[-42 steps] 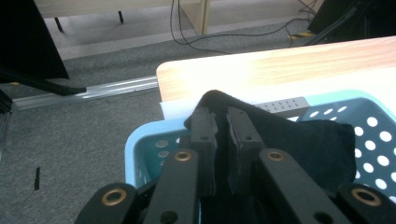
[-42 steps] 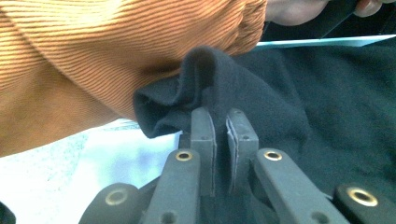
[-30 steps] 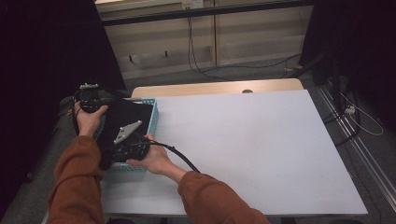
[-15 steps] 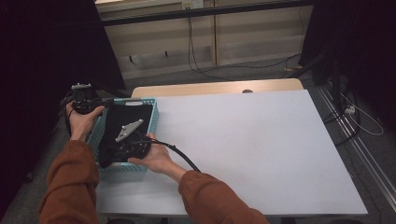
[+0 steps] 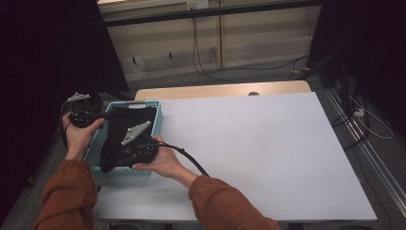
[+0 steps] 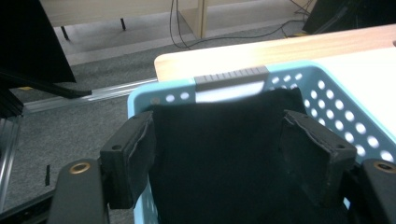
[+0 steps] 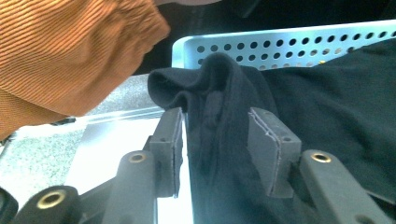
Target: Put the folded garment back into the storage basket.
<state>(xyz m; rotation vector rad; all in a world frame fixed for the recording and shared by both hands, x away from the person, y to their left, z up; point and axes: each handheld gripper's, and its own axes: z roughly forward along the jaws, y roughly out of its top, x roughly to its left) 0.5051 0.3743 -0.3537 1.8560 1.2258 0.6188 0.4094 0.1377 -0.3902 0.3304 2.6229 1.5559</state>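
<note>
A light blue perforated basket (image 5: 155, 115) stands at the left edge of the white table (image 5: 268, 143), with a black cloth (image 5: 127, 120) lying in it. My right gripper (image 5: 117, 155) is low over the basket's near end. In the right gripper view a raised fold of the black cloth (image 7: 217, 93) is pinched between its pads, so my right gripper (image 7: 215, 144) is shut on it. My left gripper (image 5: 82, 112) is held just outside the basket's left side. In the left gripper view my left gripper (image 6: 224, 158) is open wide, looking over the cloth (image 6: 219, 154) toward the basket's far rim (image 6: 231, 77).
The person's orange sleeves (image 5: 67, 196) come in from the bottom left. A black cable (image 5: 191, 160) trails from the right gripper across the table. Beyond the table are grey floor, cables and wooden panels (image 5: 239, 43). A dark curtain (image 5: 48, 48) hangs at the left.
My left gripper has moved left and away, off the cloth to outside the basket's left side. The right gripper has stayed over the basket's near end.
</note>
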